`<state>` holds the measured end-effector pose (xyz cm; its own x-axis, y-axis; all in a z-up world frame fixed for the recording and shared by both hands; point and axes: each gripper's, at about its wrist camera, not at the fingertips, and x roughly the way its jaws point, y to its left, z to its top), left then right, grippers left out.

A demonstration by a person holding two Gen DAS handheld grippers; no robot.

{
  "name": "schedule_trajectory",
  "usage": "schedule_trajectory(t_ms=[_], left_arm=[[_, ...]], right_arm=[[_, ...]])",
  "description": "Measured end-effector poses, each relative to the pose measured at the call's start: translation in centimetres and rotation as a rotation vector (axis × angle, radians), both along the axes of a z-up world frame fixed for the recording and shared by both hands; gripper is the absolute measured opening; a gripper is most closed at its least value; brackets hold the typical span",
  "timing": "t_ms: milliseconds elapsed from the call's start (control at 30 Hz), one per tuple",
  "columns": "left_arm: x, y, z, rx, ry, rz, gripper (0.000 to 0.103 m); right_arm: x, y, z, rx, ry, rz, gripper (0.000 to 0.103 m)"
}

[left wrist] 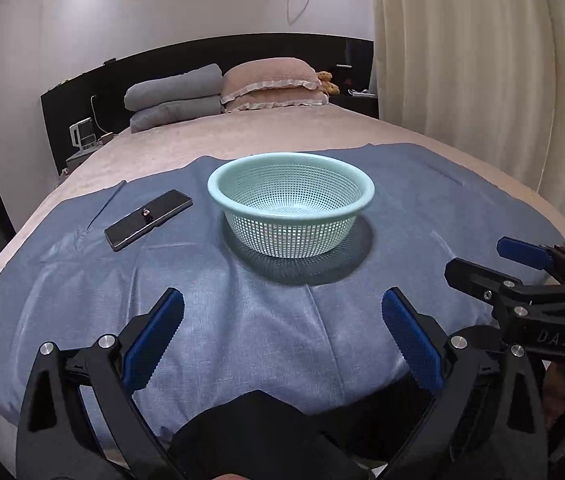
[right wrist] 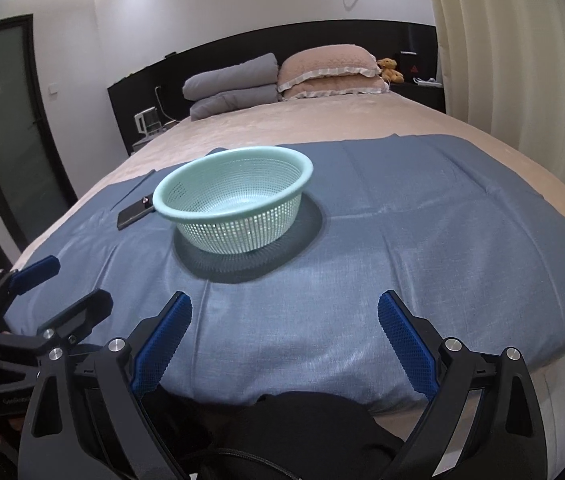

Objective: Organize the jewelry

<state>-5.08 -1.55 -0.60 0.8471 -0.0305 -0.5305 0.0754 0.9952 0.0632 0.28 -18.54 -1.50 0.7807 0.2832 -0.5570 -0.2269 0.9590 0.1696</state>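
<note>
**Both grippers spread wide and empty short of the mesh basket**

A pale green mesh basket (left wrist: 290, 204) stands upright on a blue cloth (left wrist: 242, 320) spread over the foot of a bed (left wrist: 266, 128); its inside looks bare through the mesh, though the very bottom is hard to read; left of the basket, a little apart from its rim, a dark flat tray (left wrist: 148, 219) lies on the cloth at an angle; on the middle of the tray sits a small piece of jewelry (left wrist: 146, 212), reddish and metallic, too small to tell what kind.

The left gripper (left wrist: 282, 340) hangs on the near side of the basket, above the cloth, its blue-padded fingers (left wrist: 154, 336) set far apart with nothing between them; the right gripper (right wrist: 284, 340) is likewise on the near side of the basket and to its right, fingers (right wrist: 406, 344) opened just as wide and holding nothing; in the left wrist view the right gripper appears at the right edge, below and right of the basket, and in the right wrist view the left gripper shows at the lower left, nearer than the tray.

Beyond the basket, at the head of the bed, grey pillows (left wrist: 174, 96) and pink pillows (left wrist: 274, 84) are stacked against a black headboard (left wrist: 210, 52); a small teddy bear (left wrist: 327, 82) sits just right of the pink ones; cream curtains (left wrist: 462, 60) hang further right of the basket.
</note>
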Motion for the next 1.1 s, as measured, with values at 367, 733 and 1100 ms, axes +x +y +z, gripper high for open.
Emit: schedule_trajectory(t_ms=[367, 733, 1100], left_arm=[[-0.4, 1.6, -1.0, -0.054, 0.041, 0.072, 0.097], [-0.1, 1.7, -1.4, -0.072, 0.073, 0.029, 0.097], [-0.4, 2.0, -1.6, -0.088, 0.072, 0.026, 0.097]], right_arm=[[-0.4, 0.2, -0.9, -0.028, 0.004, 0.013, 0.090], [-1.7, 0.2, -1.2, -0.074, -0.023, 0.004, 0.090], [-1.8, 0.2, -1.6, -0.079, -0.011, 0.005, 0.090]])
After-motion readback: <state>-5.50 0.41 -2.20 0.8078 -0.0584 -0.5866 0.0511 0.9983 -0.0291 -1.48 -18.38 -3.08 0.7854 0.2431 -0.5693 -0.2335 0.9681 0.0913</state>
